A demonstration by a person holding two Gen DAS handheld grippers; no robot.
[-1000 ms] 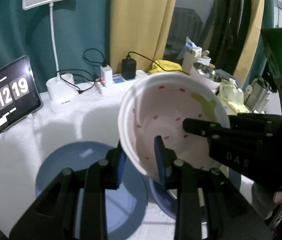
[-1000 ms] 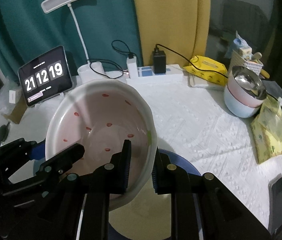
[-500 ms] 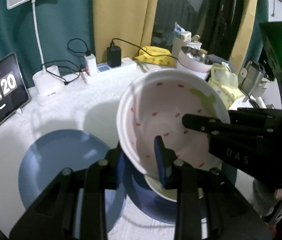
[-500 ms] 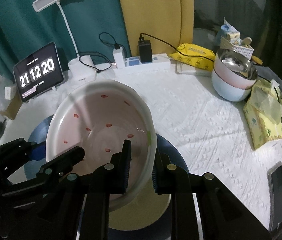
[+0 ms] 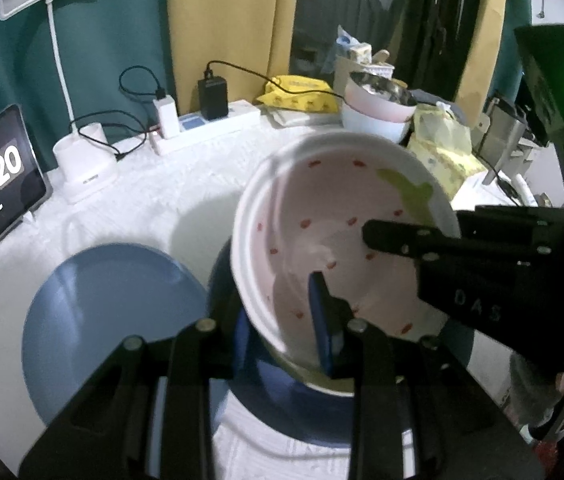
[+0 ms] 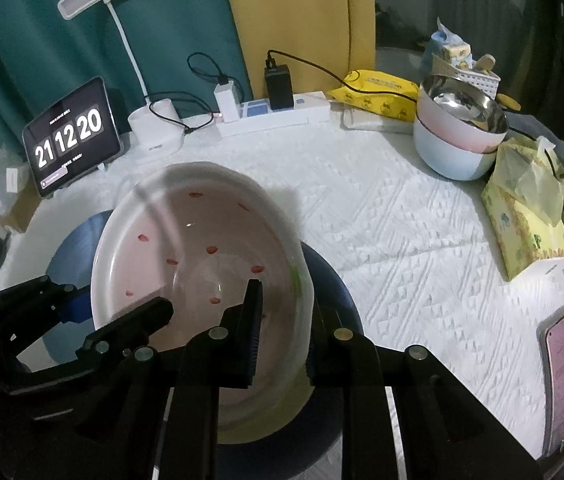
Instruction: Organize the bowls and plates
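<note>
A white bowl (image 5: pixel 342 240) with red specks hangs between both grippers, tilted a little. My left gripper (image 5: pixel 277 320) is shut on its near left rim, one blue pad inside the bowl. My right gripper (image 6: pixel 282 328) is shut on the opposite rim (image 6: pixel 302 280), where a green mark shows. Each gripper also shows in the other's view: the right gripper (image 5: pixel 402 236) and the left gripper (image 6: pixel 113 312). Just under the bowl a pale yellow bowl (image 5: pixel 322 380) sits on a dark blue plate (image 5: pixel 306 416). A light blue plate (image 5: pixel 109 312) lies to the left on the white cloth.
Along the back stand a tablet clock (image 6: pixel 69 136), a white desk lamp (image 6: pixel 153 128) and a power strip with chargers (image 6: pixel 273 112). Stacked bowls with a steel one on top (image 6: pixel 458 128), yellow tissue packs (image 6: pixel 526 216) and a phone (image 6: pixel 562 376) lie on the right.
Both grippers have carried the speckled bowl to the right and lower, so it now hangs over the dark blue plate and the yellow bowl. Neither grip has changed.
</note>
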